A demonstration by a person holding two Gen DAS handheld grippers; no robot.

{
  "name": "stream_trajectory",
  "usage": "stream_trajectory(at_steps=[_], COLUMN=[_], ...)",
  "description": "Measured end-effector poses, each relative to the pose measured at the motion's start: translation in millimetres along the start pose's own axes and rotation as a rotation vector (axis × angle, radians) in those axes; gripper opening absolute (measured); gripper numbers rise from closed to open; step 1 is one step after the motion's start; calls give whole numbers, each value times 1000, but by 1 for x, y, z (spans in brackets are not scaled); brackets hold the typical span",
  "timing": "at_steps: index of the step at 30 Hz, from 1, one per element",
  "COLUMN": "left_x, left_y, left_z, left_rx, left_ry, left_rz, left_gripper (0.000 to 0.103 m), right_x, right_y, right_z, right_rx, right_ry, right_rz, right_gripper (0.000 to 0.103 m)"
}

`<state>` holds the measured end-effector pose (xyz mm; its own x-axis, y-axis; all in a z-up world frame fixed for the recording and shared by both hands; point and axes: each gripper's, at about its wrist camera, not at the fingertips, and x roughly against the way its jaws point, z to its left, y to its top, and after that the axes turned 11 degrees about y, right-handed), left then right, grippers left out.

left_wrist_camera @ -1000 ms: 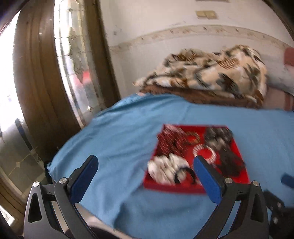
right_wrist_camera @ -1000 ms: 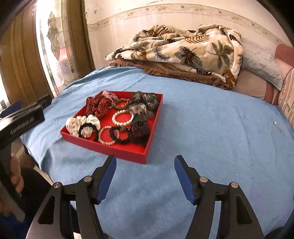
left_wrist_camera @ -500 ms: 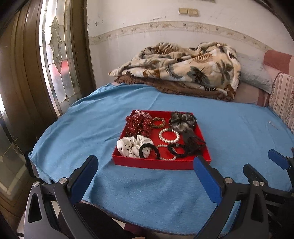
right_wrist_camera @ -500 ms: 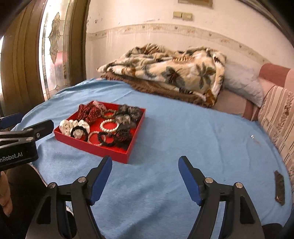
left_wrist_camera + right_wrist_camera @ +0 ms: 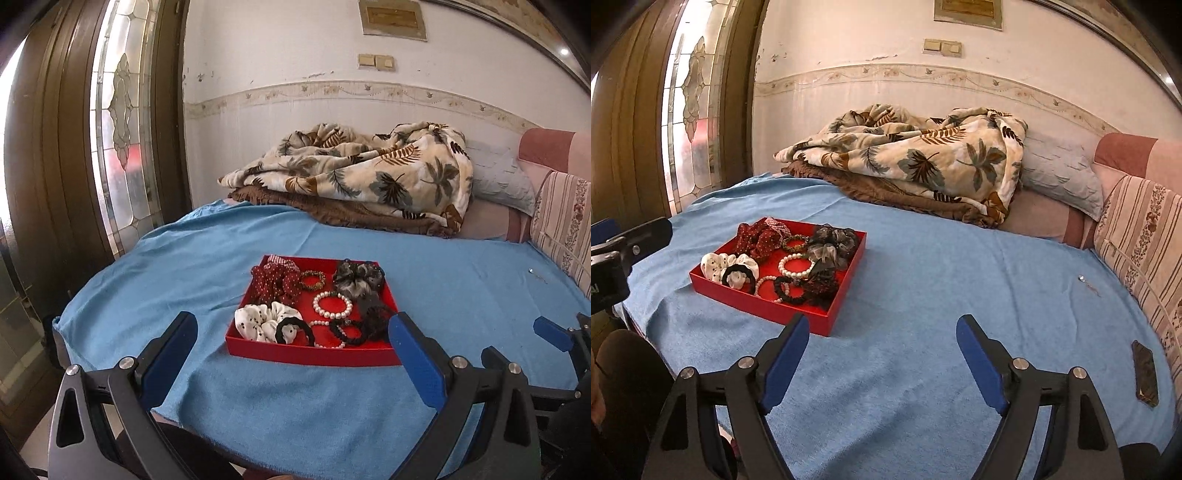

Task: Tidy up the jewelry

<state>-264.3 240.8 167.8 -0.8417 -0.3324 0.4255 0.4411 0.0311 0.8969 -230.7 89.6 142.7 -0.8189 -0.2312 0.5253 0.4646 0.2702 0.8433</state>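
A red tray sits on the blue cloth and holds jewelry and hair ties: a pearl bracelet, a white dotted scrunchie, a red dotted scrunchie, a dark sheer scrunchie, and black hair ties. My left gripper is open and empty, just short of the tray's near edge. My right gripper is open and empty, over bare cloth to the right of the tray.
A leaf-print blanket is piled at the back against the wall. Cushions line the right side. A small dark object lies on the cloth at the right. A wooden door with stained glass stands at the left.
Both grippers have pulled back and tilted up, so more wall shows. The left view has swung right and centred on the tray. Both stay open.
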Motion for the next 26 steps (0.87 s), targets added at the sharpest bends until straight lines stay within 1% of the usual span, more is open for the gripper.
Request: stream_trajectory(at_steps=[7,12,17,22,26], left_x=[-5,-12,-21,-30,-33], left_y=[-2,-6,-9,-12,-12], left_z=[-4,-5,-1,4,5], left_rx=[-10,-15,5,9,5], left_ry=[5,5,12,71,88], left_rz=[22,56,98,127,139], left_gripper=[103,103,103,103,103], right_x=[-3,-7,-12,-18,-21], right_y=[-2,-4,-6,-8,-10], right_z=[3,2,2,3,3], right_rx=[17,13,5,0,1], right_ry=[6,12,21,37,46], right_rz=[6,21,46,72,82], right_gripper=[89,89,89,90,90])
